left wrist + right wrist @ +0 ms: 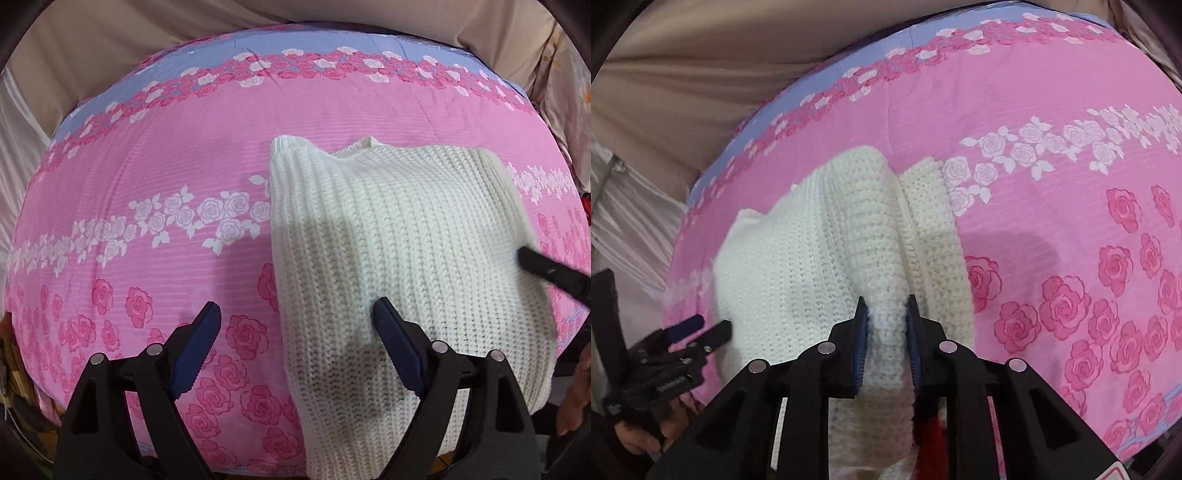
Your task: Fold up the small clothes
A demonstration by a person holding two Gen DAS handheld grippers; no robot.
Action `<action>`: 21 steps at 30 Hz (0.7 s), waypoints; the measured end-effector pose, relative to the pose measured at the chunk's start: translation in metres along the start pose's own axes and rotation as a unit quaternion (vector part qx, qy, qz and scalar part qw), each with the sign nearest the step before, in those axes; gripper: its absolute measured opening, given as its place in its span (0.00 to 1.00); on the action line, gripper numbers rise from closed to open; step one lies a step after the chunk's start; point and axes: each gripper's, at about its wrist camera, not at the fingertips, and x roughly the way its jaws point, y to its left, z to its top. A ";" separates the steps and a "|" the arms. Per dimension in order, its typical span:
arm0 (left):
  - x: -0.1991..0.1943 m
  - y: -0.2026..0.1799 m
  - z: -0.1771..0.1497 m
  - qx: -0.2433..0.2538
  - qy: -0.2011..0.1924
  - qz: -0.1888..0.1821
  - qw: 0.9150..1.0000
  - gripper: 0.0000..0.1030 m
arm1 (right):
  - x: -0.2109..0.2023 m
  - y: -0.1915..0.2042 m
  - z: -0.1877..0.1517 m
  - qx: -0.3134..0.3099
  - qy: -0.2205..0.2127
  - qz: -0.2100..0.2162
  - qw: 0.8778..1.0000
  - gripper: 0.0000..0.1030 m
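A white knit sweater (399,236) lies on a pink rose-print bed cover (166,166), partly folded, its ribbed edge toward the far side. My left gripper (295,314) is open and empty; its right finger rests over the sweater's left edge and its left finger is over the cover. My right gripper (885,310) is shut on a raised fold of the sweater (886,266). The right gripper's finger shows at the sweater's right edge in the left wrist view (546,273). The left gripper shows at the left in the right wrist view (698,328).
Beige fabric (110,55) rises behind the bed cover. White cloth (631,218) hangs at the left. A pale floral cloth (569,96) lies at the far right. Bare pink cover (1071,184) stretches to the right of the sweater.
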 end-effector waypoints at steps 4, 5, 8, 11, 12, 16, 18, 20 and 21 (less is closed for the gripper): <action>-0.001 0.000 -0.001 -0.003 0.000 0.005 1.000 0.80 | -0.053 0.029 -0.007 -0.054 -0.050 -0.009 0.997 0.18; -0.001 0.000 -0.002 -0.004 0.001 0.006 1.000 0.80 | -0.060 0.037 -0.011 -0.067 -0.049 -0.002 0.997 0.18; -0.002 -0.001 -0.003 -0.004 0.000 0.008 1.000 0.80 | -0.048 0.050 -0.030 -0.108 -0.003 -0.013 0.994 0.18; -0.001 -0.002 -0.004 -0.005 0.005 0.003 1.000 0.80 | -0.006 0.034 -0.052 -0.116 0.056 -0.055 0.990 0.05; -0.002 -0.002 -0.005 -0.003 0.003 0.006 1.000 0.80 | -0.003 0.025 -0.055 -0.102 0.061 -0.043 0.992 0.03; -0.002 -0.001 -0.007 -0.003 0.002 0.008 1.000 0.80 | -0.030 0.030 -0.046 -0.092 0.030 -0.033 0.995 0.05; -0.002 -0.001 -0.008 -0.004 0.002 0.008 1.000 0.80 | -0.036 0.035 -0.044 -0.108 0.025 -0.037 0.993 0.06; -0.002 -0.001 -0.008 -0.004 0.002 0.007 1.000 0.80 | -0.026 0.032 -0.049 -0.121 0.041 -0.051 0.990 0.05; -0.001 -0.001 -0.009 -0.004 0.003 0.006 1.000 0.80 | -0.016 0.028 -0.053 -0.125 0.052 -0.057 0.989 0.00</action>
